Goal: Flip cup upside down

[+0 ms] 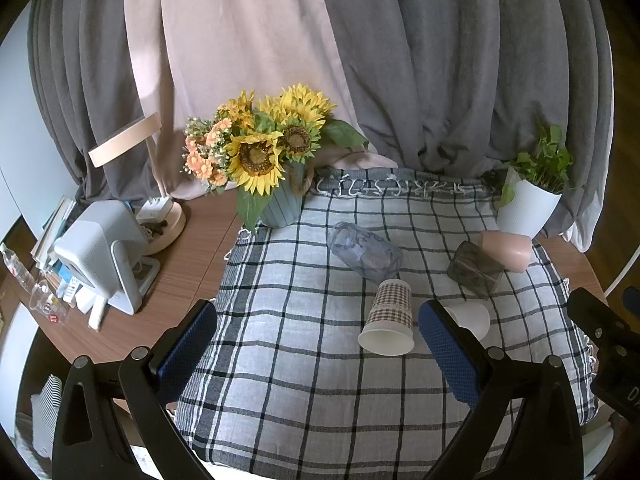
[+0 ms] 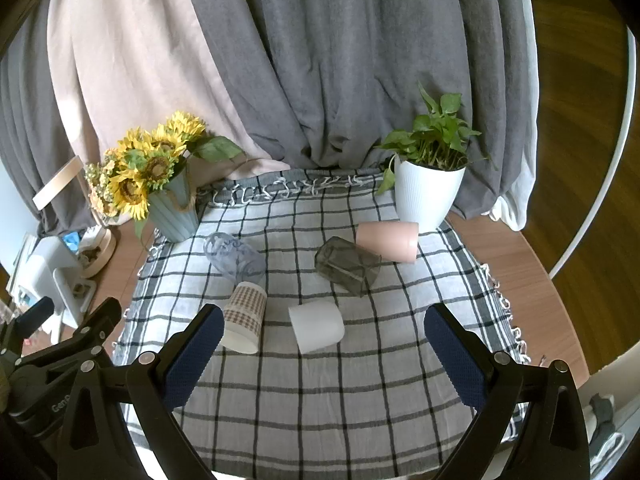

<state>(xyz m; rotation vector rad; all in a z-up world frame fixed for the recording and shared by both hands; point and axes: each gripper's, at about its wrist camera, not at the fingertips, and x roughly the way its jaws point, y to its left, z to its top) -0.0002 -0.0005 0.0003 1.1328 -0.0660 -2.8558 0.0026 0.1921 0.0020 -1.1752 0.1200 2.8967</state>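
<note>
Several cups lie on their sides on the checked cloth (image 1: 304, 380). A checked paper cup (image 1: 389, 318) (image 2: 244, 318) lies with its mouth toward me. A plain white cup (image 2: 316, 325) (image 1: 472, 318) lies to its right. A clear patterned glass (image 1: 364, 252) (image 2: 234, 258), a dark smoky glass (image 1: 474, 268) (image 2: 347, 265) and a pink cup (image 1: 507, 250) (image 2: 388, 240) lie farther back. My left gripper (image 1: 318, 338) is open and empty, above the cloth's near part. My right gripper (image 2: 324, 340) is open and empty, the white cup just beyond its fingertips.
A sunflower vase (image 1: 280, 204) (image 2: 176, 216) stands at the cloth's back left, a white plant pot (image 1: 526, 208) (image 2: 428, 196) at the back right. A white device (image 1: 100, 256), a lamp base (image 1: 168, 224) and clutter fill the table's left side. Curtains hang behind.
</note>
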